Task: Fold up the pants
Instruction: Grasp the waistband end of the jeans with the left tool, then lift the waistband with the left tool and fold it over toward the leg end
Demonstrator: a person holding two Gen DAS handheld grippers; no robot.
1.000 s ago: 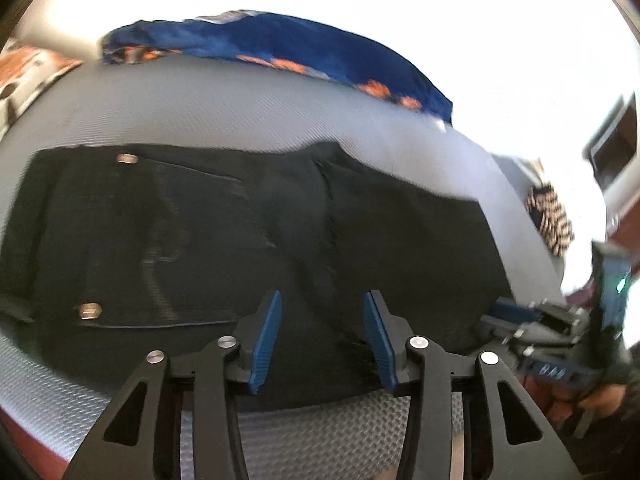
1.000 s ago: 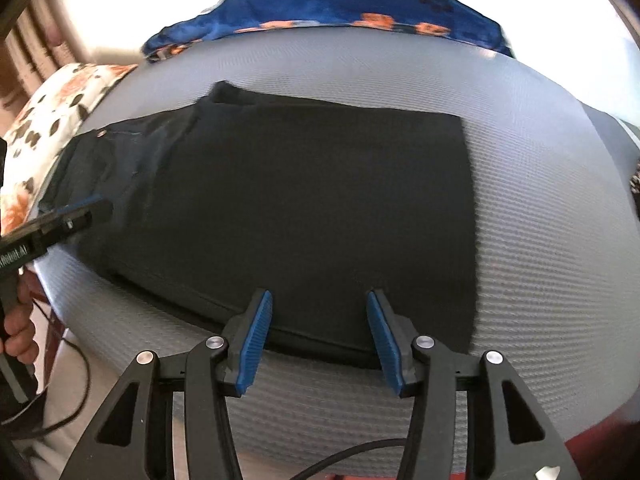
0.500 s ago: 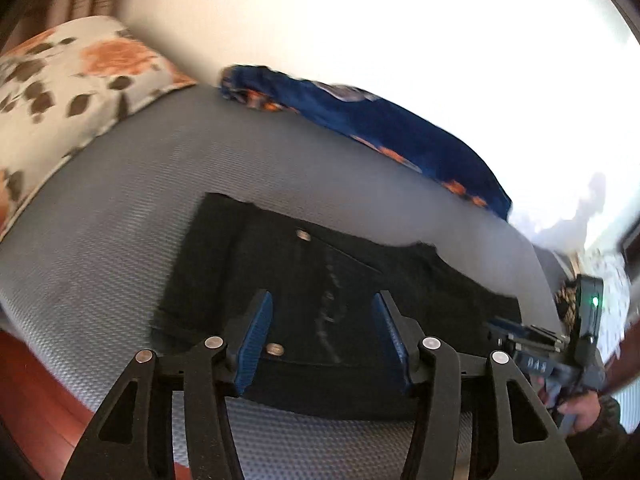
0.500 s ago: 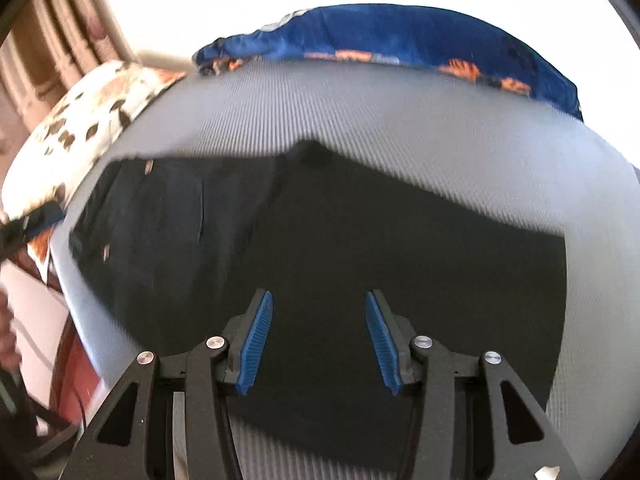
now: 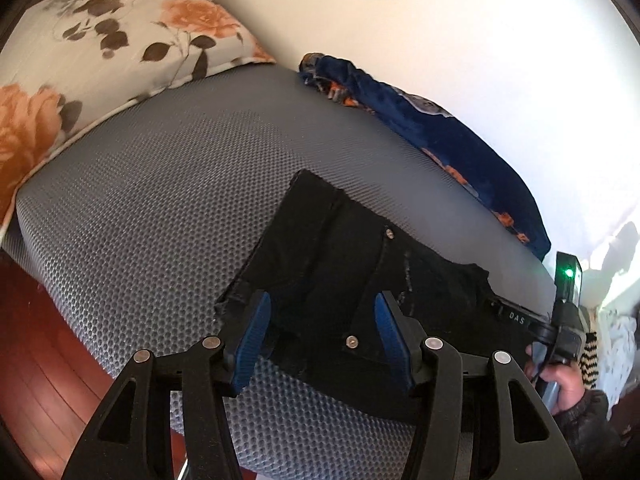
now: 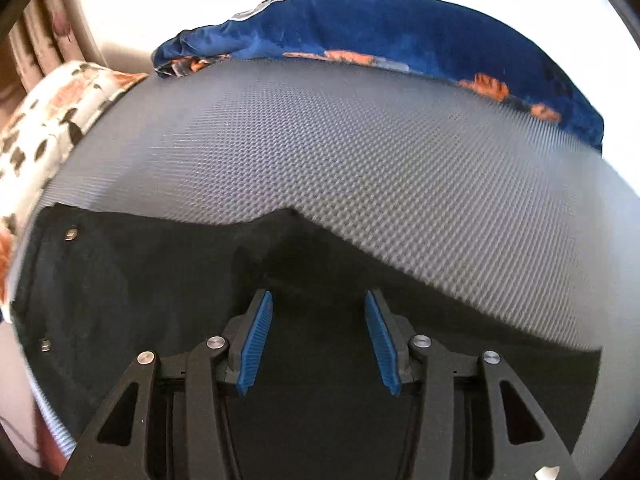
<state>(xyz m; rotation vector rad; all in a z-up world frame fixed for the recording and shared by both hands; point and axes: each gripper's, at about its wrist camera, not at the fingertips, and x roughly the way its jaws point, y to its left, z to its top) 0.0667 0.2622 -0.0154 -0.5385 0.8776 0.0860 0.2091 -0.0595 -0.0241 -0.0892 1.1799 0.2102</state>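
Note:
Black pants (image 5: 344, 272) lie flat on a grey textured mattress (image 5: 160, 200), waist end with metal rivets toward the left. My left gripper (image 5: 320, 336) is open and empty, hovering at the near waist edge of the pants. My right gripper (image 6: 316, 340) is open and empty, low over the pants (image 6: 160, 300) in the right wrist view. The right gripper's body (image 5: 560, 320) and the hand holding it show at the right edge of the left wrist view.
A floral pillow (image 5: 80, 60) lies at the left end of the mattress. A blue blanket with orange print (image 5: 440, 132) lies along the far edge by the white wall; it also shows in the right wrist view (image 6: 400, 40). Red wood floor (image 5: 36, 360) is below.
Both grippers have swung left along the pants. The left moved to the waist end, bringing the pillow into view. The right moved forward and lower over the fabric. Both stayed open.

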